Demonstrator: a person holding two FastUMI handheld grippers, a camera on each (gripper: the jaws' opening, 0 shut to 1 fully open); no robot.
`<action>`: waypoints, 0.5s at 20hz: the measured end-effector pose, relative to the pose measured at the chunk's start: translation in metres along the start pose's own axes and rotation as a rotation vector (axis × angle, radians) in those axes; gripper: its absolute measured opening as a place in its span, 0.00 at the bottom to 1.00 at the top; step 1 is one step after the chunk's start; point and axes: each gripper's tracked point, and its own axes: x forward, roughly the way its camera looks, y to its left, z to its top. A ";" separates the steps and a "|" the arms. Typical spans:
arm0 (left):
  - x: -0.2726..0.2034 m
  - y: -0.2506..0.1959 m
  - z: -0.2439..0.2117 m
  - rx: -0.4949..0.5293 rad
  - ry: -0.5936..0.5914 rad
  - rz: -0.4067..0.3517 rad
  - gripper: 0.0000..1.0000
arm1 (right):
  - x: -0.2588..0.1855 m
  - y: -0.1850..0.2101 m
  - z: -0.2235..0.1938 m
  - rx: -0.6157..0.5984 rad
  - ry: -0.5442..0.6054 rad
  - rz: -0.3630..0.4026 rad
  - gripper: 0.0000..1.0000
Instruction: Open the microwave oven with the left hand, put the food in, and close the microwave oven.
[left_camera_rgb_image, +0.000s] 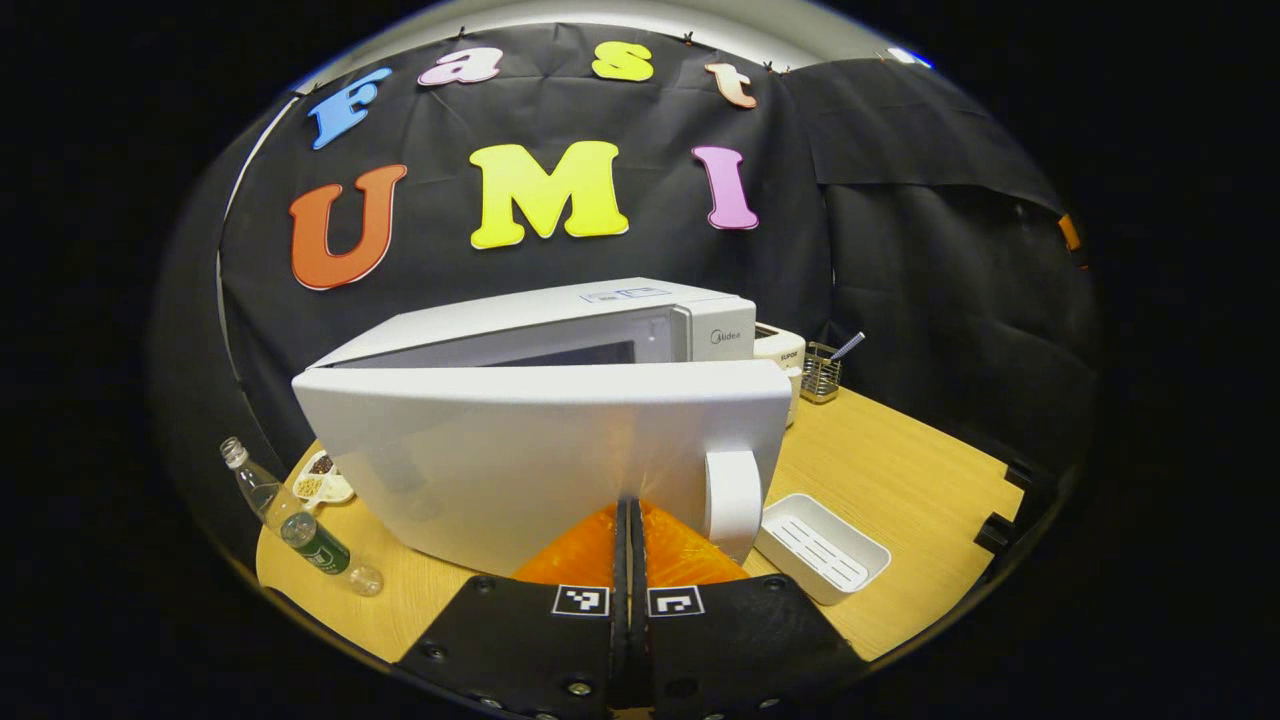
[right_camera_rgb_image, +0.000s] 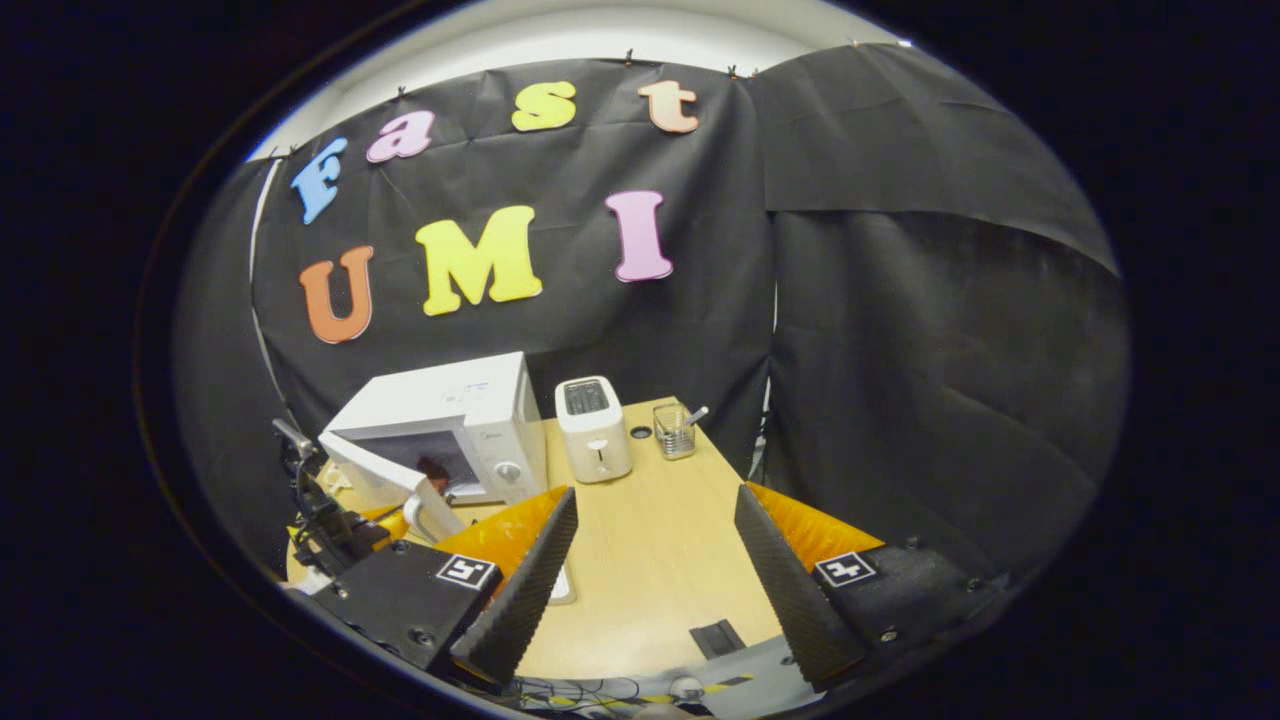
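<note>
Pressing against half-open microwave door (left_camera_rgb_image: 540, 450), left gripper (left_camera_rgb_image: 629, 520) jaws closed together, gripping nothing. Right gripper (right_camera_rgb_image: 655, 535) jaws spread wide, empty, above counter (right_camera_rgb_image: 650, 560). Microwave (right_camera_rgb_image: 450, 425) at counter's back-left, toaster (right_camera_rgb_image: 593, 428) beside it.

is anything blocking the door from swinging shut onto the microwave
Nothing visible does. The door stands partly open with the shut left gripper against its outer face; the gap to the microwave looks free, food already inside.
</note>
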 end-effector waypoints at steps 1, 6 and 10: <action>0.009 0.000 0.000 -0.001 0.009 0.007 0.00 | 0.002 -0.001 -0.002 0.009 0.003 -0.001 1.00; 0.047 0.004 0.006 -0.048 0.029 0.047 0.00 | 0.011 -0.013 -0.013 0.025 0.031 -0.023 1.00; 0.079 0.001 0.013 -0.055 0.033 0.046 0.00 | 0.015 -0.025 -0.013 0.038 0.036 -0.046 1.00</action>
